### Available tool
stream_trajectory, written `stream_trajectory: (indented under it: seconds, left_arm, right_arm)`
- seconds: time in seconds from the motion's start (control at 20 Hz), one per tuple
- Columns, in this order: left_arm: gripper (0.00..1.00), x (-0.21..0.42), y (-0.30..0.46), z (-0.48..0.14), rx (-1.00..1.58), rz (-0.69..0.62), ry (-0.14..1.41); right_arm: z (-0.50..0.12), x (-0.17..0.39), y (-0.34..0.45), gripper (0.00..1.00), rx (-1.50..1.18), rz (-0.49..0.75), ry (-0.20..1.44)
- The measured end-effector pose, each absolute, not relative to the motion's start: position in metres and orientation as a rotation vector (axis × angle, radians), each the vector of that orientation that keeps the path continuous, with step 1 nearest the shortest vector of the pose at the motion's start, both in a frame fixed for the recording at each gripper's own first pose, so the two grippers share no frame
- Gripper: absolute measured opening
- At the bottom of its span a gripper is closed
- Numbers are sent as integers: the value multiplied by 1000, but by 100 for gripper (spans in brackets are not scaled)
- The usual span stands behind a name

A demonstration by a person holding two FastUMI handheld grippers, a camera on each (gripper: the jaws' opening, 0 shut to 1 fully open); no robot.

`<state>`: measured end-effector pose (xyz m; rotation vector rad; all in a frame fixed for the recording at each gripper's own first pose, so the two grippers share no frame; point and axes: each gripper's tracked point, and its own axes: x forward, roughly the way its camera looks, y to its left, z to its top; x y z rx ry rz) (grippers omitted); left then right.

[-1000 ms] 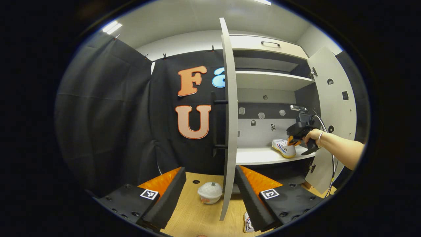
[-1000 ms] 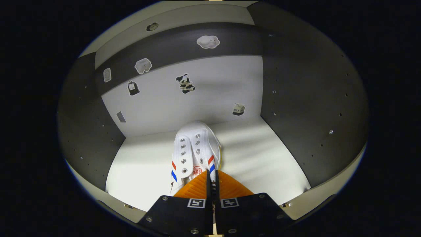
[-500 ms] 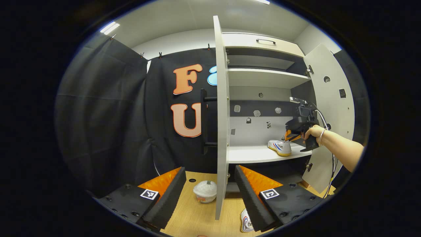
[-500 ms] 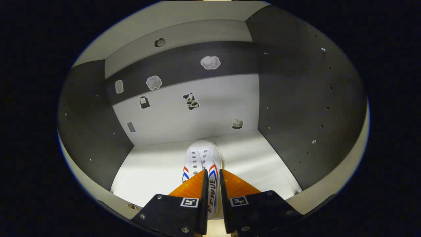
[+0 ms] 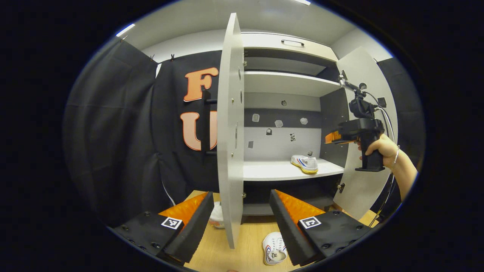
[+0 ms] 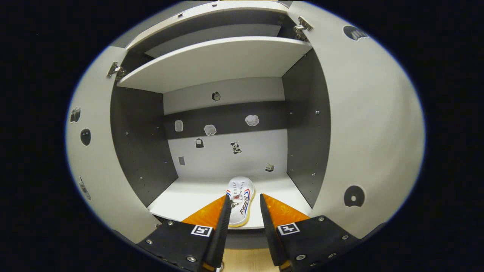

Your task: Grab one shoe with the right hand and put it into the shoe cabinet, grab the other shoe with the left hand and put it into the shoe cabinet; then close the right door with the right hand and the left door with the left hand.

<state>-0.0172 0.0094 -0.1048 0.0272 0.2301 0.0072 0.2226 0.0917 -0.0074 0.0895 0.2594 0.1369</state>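
Left gripper view first: left claw (image 5: 242,223) spread wide and empty, low over the wooden surface (image 5: 247,241), with the second shoe (image 5: 274,252) lying on that surface just beside the inner finger. Open left door (image 5: 230,128) standing edge-on right between the fingers — real risk here of clipping that door edge on the way down or on the lift toward the shelf. Small white cup (image 5: 217,216) peeking out behind the door, close enough to get knocked. Farther off, right claw (image 5: 329,138) held by a hand (image 5: 380,148), clear of the shelf (image 5: 280,170), first shoe (image 5: 304,163) resting on it. Right gripper view now: right claw (image 6: 244,223) parted, gripping nothing, first shoe (image 6: 240,200) sitting near the shelf's front edge (image 6: 181,204). Heel so close to the lip could foul the right door (image 6: 363,136) on closing, or get nudged off by the second shoe going in.
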Motion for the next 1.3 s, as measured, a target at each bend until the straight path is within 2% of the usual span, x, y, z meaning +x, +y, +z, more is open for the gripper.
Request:
stream_trajectory:
  seconds: [0.05, 0.15, 0.2, 0.3, 0.5, 0.75, 1.05, 1.3]
  left_arm:
    - [94, -17, 5, -110, 23, -3, 237]
    - [97, -16, -3, -124, 7, -26, 255]
    - [94, -16, -6, -132, -2, -35, 268]
    - [99, -14, -11, -151, -14, -47, 305]
    - [97, -9, -18, -202, -14, -59, 386]
    - [97, -2, -28, -293, 2, -98, 541]
    - [97, -6, -43, -395, 30, -120, 720]
    - [98, -17, -51, -456, -14, -126, 857]
  right_arm:
    - [-3, 207, 89, 51, 83, 140, 245]
    - [3, 181, 82, 62, 66, 143, 219]
    - [5, 170, 79, 70, 60, 143, 207]
    - [7, 150, 74, 78, 44, 143, 185]
    - [21, 114, 61, 87, 52, 128, 113]
    - [19, 83, 37, 92, 31, 86, 113]
    - [10, 63, 14, 92, 44, 34, 128]
    - [7, 52, 4, 92, 33, 11, 124]
